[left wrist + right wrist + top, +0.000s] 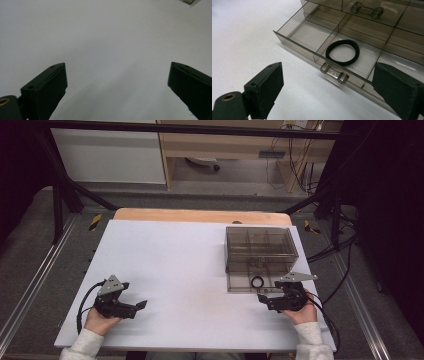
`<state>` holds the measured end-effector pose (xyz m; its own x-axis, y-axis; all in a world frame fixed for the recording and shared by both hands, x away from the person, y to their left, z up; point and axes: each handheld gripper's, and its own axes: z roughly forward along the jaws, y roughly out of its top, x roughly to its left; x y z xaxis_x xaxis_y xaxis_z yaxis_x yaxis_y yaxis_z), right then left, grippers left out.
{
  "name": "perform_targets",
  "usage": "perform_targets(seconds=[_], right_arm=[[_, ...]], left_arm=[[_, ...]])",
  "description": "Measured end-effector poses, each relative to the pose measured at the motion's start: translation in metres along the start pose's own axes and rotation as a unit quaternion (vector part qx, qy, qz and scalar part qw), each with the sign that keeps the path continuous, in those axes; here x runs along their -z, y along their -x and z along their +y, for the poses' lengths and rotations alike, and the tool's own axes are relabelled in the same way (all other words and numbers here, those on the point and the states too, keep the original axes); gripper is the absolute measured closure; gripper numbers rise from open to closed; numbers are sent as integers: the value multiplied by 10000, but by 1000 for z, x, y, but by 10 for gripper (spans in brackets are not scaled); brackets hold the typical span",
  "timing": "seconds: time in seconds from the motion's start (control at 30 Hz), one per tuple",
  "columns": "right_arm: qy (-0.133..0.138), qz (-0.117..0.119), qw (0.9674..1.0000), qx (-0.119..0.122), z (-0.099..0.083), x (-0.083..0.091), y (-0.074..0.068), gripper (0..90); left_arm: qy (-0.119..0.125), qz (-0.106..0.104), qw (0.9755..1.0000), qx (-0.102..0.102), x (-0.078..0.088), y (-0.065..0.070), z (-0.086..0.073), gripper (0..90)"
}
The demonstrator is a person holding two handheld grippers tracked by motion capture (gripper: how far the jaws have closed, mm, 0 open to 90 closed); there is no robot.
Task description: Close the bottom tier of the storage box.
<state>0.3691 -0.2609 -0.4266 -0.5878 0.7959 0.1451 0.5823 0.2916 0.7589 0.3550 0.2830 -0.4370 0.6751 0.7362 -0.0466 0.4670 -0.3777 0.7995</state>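
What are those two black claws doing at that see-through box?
A person holds a claw in each hand at a white table. The right claw is open, just in front of the clear handle of the bottom drawer, which is pulled out of the smoky plastic box. A black hair band lies in the drawer's middle section. The left claw is open over bare table.
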Motion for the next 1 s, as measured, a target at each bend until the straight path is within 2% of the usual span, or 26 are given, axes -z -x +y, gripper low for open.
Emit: perform_targets(seconds=[0.33, 0.73, 1.0], right_arm=[[-15, 0, 10000, -32, -2, 2, 2, 209], [-72, -15, 10000, 59, -5, 3, 3, 378], [-132, -16, 9999, -16, -10, 5, 5, 470]], left_arm=[[-5, 6, 10000, 16, -1, -1, 0, 24], [-18, 11, 10000, 10, -1, -1, 0, 24], [-24, 10, 10000, -6, -1, 0, 0, 24]])
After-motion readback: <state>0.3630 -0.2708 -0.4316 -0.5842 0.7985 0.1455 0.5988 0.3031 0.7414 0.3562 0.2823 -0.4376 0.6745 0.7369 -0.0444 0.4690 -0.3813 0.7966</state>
